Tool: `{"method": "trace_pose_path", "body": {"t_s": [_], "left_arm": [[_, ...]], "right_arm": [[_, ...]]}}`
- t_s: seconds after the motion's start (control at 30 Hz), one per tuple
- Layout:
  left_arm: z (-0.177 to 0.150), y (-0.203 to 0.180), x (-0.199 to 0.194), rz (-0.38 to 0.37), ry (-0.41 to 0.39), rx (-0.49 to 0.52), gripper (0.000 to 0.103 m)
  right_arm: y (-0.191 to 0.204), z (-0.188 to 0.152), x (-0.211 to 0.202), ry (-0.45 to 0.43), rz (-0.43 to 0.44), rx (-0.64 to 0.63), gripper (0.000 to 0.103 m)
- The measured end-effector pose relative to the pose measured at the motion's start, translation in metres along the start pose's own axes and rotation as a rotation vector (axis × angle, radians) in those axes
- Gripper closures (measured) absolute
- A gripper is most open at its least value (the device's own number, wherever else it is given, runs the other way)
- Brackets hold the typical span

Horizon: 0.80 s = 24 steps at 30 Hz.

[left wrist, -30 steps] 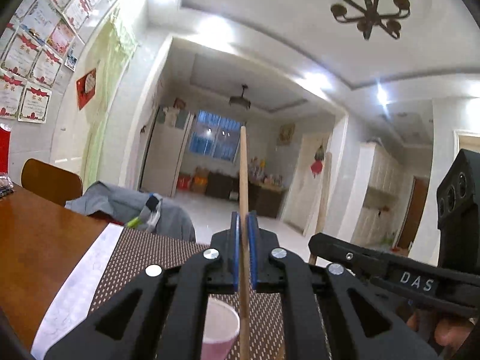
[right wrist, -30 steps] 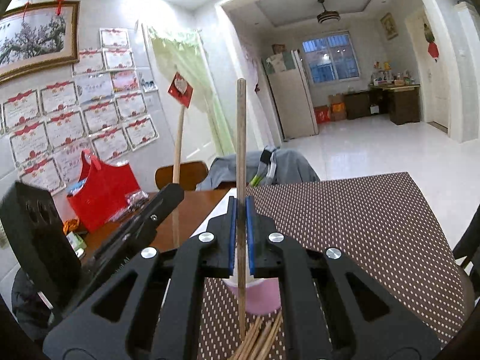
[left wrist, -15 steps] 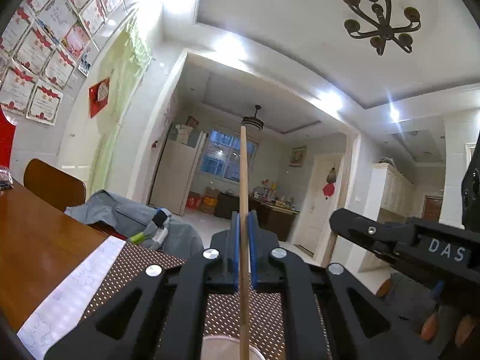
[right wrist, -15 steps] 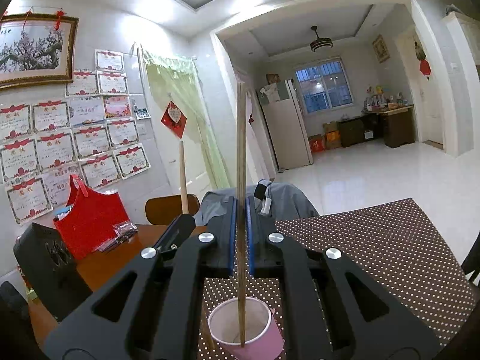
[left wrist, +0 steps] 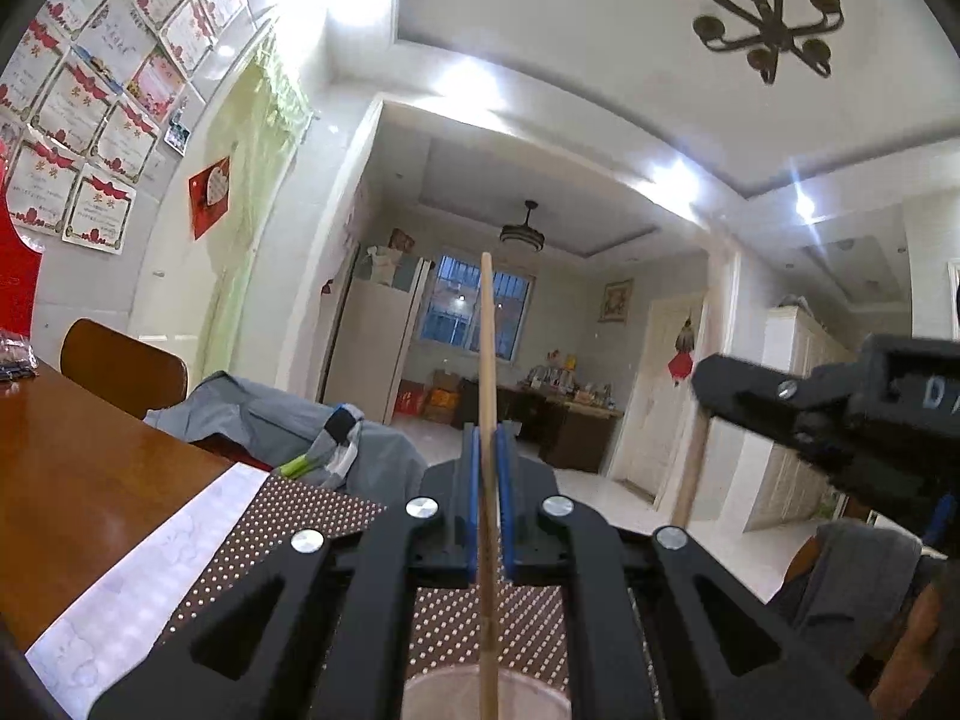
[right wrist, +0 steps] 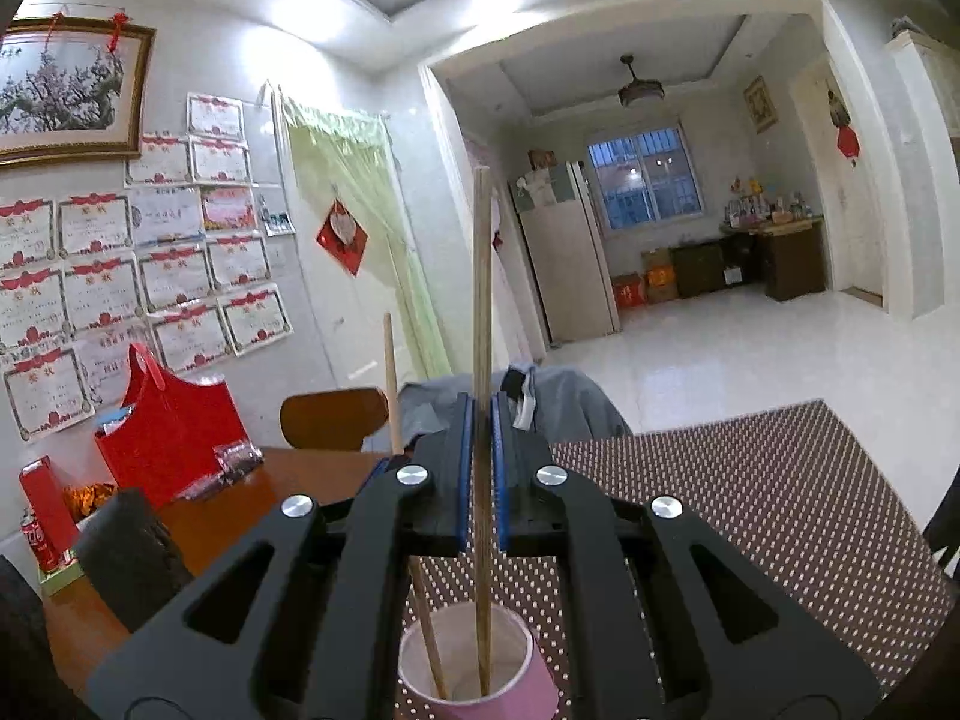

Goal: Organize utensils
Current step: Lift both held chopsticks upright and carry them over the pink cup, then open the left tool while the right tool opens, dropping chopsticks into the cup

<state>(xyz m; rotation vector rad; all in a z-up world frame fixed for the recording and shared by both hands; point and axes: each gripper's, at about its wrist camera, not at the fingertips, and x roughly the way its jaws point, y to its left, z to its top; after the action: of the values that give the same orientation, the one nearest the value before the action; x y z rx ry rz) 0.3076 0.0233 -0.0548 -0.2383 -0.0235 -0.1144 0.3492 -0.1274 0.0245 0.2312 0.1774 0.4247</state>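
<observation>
Both grippers are clamped nearly closed, each pinching one upright chopstick between blue pads. The right gripper (right wrist: 478, 468) has its chopstick (right wrist: 482, 360) dipping into the pink paper cup (right wrist: 474, 669), alongside the left gripper's chopstick (right wrist: 391, 384), which leans in too. The left gripper (left wrist: 489, 498) holds its chopstick (left wrist: 489, 390) over the cup rim (left wrist: 432, 687). Only the right view shows inside the cup, which sits on a dotted mat (right wrist: 780, 510) on the desk (left wrist: 72, 480).
</observation>
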Motion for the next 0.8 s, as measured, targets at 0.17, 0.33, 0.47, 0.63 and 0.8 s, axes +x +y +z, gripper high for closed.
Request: {"method": "trace_pose_path", "body": {"t_s": [0.17, 0.33, 0.47, 0.63, 0.8], "left_arm": [[-0.004, 0.001, -0.006, -0.002, 0.05, 0.005, 0.097], [-0.006, -0.002, -0.014, -0.016, 0.106, 0.023, 0.095], [-0.006, -0.001, -0.024, -0.031, 0.146, 0.024, 0.08], [0.0, 0.003, -0.039, -0.023, 0.181, 0.012, 0.072], [0.006, 0.005, -0.055, -0.001, 0.221, 0.038, 0.061]], "right_arm": [[-0.004, -0.016, 0.002, 0.049, -0.01, 0.002, 0.097], [-0.009, -0.027, -0.001, 0.098, -0.023, 0.006, 0.096], [-0.009, -0.036, -0.005, 0.13, -0.034, 0.002, 0.096], [-0.013, -0.047, -0.01, 0.177, -0.043, 0.02, 0.096], [-0.013, -0.051, -0.017, 0.203, -0.07, 0.027, 0.095]]}}
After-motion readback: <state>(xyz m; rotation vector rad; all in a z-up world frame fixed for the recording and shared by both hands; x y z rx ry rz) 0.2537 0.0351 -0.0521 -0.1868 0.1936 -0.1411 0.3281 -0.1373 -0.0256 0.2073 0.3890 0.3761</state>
